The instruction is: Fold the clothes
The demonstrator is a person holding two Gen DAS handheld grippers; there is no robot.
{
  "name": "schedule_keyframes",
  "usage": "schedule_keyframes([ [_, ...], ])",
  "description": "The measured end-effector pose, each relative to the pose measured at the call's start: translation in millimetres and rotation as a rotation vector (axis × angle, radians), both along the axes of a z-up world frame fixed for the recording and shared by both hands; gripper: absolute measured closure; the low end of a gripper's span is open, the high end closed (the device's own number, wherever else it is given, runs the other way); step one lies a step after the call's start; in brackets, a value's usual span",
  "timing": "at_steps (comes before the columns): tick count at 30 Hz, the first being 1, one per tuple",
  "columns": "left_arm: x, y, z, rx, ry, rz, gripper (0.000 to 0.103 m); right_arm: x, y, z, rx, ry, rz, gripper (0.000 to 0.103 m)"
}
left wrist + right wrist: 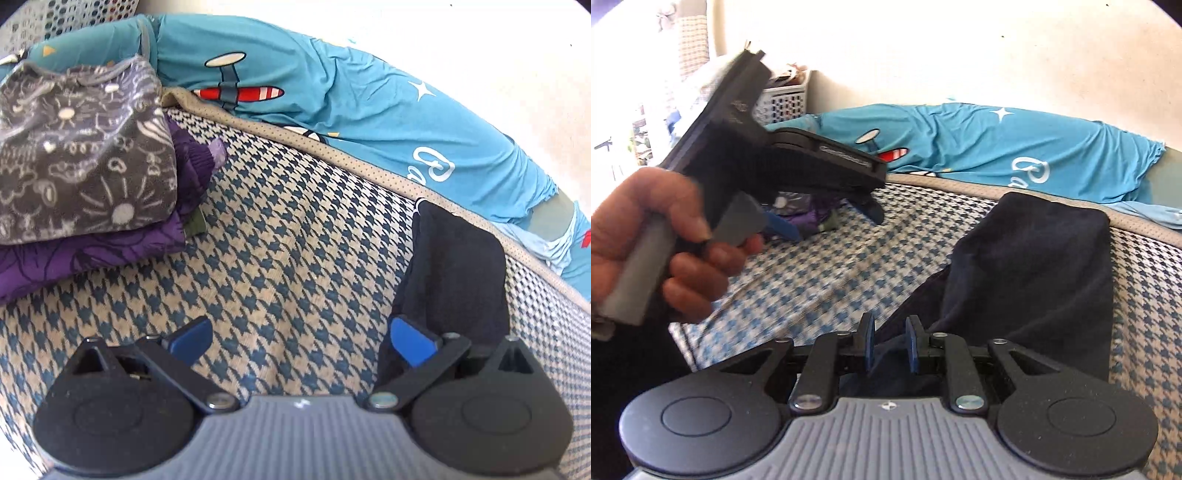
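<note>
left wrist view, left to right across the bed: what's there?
Grey patterned fold stacked on a purple garment → bare houndstooth cover → black garment. The blue pillow spans the back, so it has no place in the order.

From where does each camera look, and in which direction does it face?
Left wrist: on the open left hand-held gripper, facing down at the checked bed cover; no body visible.
Right wrist: on the right hand-held gripper, shut on the dark garment; the person's hand shows.
Shared: dark garment, blue pillow.
</note>
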State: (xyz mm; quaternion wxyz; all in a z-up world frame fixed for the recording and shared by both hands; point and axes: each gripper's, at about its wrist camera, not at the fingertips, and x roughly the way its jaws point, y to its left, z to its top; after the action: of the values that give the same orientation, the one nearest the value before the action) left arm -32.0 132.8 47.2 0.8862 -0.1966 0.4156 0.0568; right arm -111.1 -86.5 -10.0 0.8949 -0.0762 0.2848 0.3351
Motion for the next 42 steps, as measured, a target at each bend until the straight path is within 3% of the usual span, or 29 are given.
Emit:
schedule_keyframes([
  [11,-5,20,-17,-0.149,0.054,0.110,0.000,49,29,-15,-0.137,-0.074,-0.054,0.085],
  [17,-6,20,-18,-0.167,0.057,0.100,0.000,65,44,-35,-0.251,-0.106,-0.073,0.085],
  [23,-4,17,-21,-0.193,0.069,0.098,0.000,72,47,-48,-0.279,-0.098,-0.079,0.085],
  [30,-5,16,-18,-0.193,0.063,0.093,0.000,76,46,-51,-0.237,-0.091,-0.114,0.096],
  [40,-7,19,-16,-0.188,0.059,0.102,0.000,88,49,-26,0.003,0.001,-0.136,0.097],
  [42,-7,19,-17,-0.180,0.061,0.102,0.000,92,54,-31,-0.009,0.015,-0.134,0.097],
])
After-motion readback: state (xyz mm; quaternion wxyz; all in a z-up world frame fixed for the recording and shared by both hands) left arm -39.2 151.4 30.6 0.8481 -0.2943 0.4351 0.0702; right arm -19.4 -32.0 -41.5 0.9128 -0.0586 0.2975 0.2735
